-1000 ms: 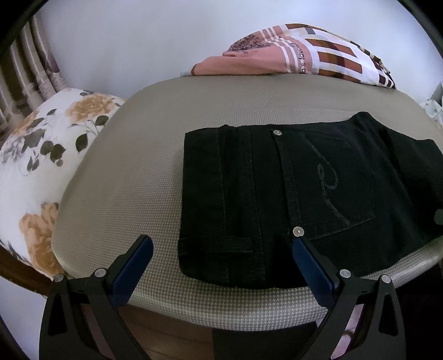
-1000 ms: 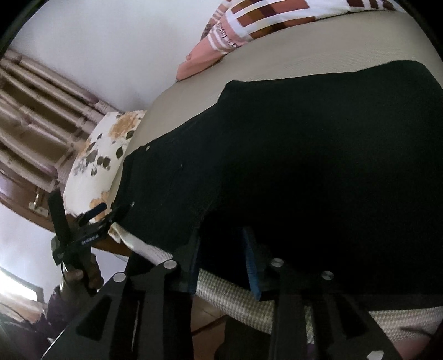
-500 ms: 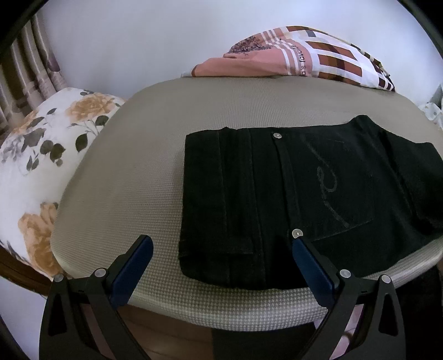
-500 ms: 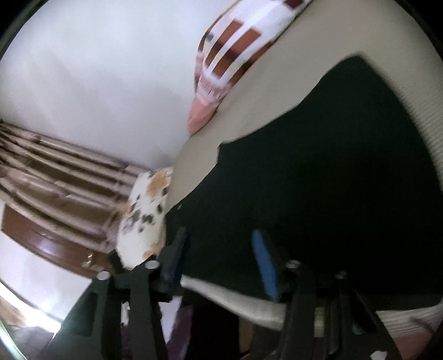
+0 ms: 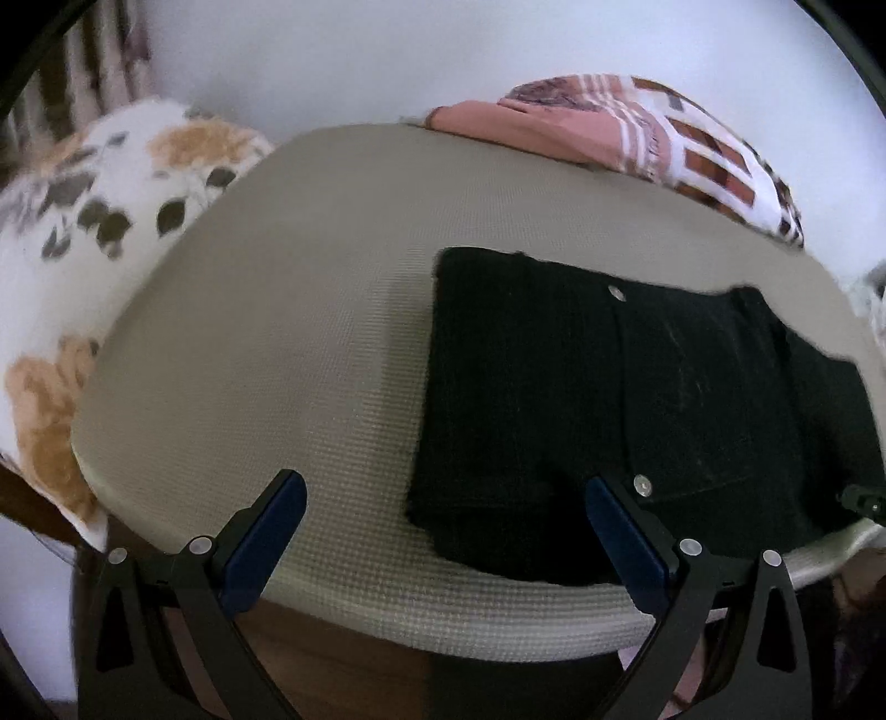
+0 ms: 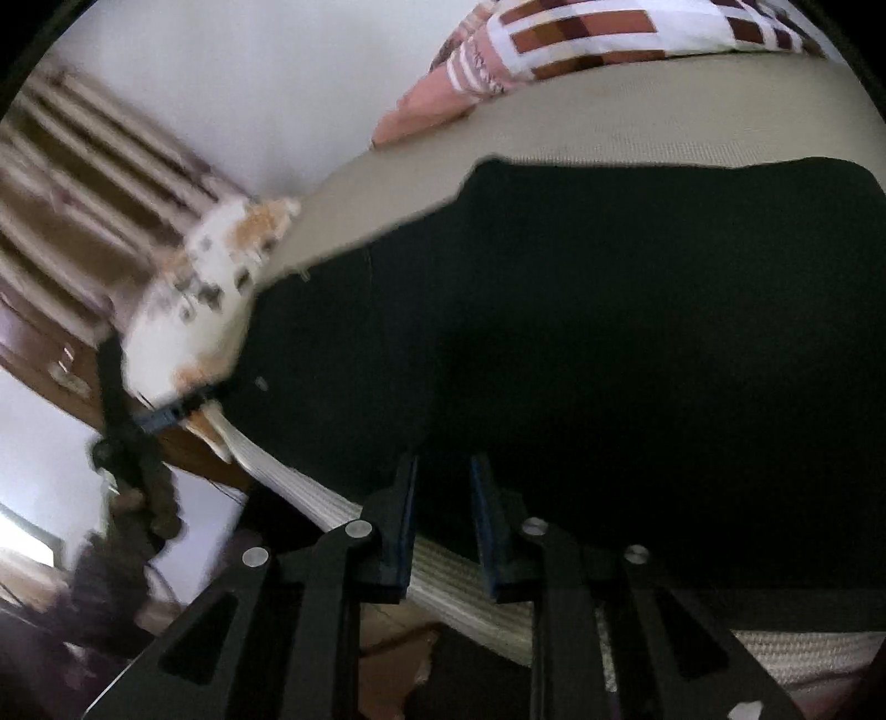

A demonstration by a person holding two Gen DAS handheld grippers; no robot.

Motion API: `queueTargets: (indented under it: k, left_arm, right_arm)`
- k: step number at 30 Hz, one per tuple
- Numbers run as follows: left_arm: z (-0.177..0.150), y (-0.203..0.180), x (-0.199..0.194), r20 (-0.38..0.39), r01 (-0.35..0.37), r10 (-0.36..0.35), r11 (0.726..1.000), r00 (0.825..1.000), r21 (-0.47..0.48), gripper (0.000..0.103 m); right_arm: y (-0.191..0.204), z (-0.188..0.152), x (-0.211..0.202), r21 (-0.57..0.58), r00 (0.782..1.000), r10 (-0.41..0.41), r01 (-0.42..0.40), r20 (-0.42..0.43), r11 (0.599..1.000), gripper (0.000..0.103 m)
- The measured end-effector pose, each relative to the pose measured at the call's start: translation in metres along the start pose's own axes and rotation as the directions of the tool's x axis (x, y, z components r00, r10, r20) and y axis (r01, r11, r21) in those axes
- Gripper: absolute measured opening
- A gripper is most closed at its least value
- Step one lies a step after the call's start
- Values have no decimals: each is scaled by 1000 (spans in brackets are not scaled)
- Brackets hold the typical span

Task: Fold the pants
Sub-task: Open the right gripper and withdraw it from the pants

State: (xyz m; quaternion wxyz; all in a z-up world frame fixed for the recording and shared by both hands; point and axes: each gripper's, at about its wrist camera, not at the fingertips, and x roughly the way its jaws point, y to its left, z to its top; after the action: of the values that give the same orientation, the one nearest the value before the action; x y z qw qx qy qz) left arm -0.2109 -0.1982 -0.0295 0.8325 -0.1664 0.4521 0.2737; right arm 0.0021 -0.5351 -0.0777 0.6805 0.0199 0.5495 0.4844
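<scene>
Left gripper (image 5: 446,512) held low at near edge of table (image 5: 266,343), fingers spread wide, nothing between them; blue pads (image 5: 264,540) flat, on black angular frames with silver screws. Left finger over bare table, right finger overlapping near edge of pants (image 5: 626,421); contact could not be told. Left of left gripper, beyond table rim: floral cushion (image 5: 83,266), white with orange blooms and dark leaves, blurred. Ahead: table top rounded, grey-beige, fine woven check texture. Ahead and right of gripper: pants lay flat in folded rectangular block, black denim, two silver rivets, seam lines, faint stitching. Far behind, at wall: patterned cloth (image 5: 626,133), pink, white and brown blocks, bunched.

Right gripper (image 6: 443,531) tilted, close at near edge of table (image 6: 664,111), fingers narrowed to small gap, not fully closed; gripping anything could not be told. Far left of right gripper: left gripper (image 6: 160,415) seen small, with hand (image 6: 149,493) blurred below it. Left and ahead: floral cushion (image 6: 210,288), smeared by motion. Directly ahead and to right: pants (image 6: 637,360) filled most of view, matte black, featureless in shadow, reaching near rim beside fingertips. Top: patterned cloth (image 6: 554,39).
</scene>
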Motion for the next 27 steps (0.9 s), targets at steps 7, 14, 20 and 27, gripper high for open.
queueTargets:
  k: [7,14,20,27]
  left_arm:
    - [2,57,-9,-5,65,-66,990,998,-128,100]
    - [-16,66,-5,-47,316,-335,919,941,-236,94]
    - [-20,58,16,-125,423,-489,837,863,-347,62]
    - [-3,30,1,-111,336,-360,923,926,-189,28]
  right_arm:
    - [6,-7,-30,-2,993,70,-70,94,998,31]
    - [8,-11,-4,59,996,80,-81,33,995,31]
    - [17,-7,-4,43,997,77,-78,20,996,35]
    - [13,-9,-5,75,997,73,-74,22,994,36]
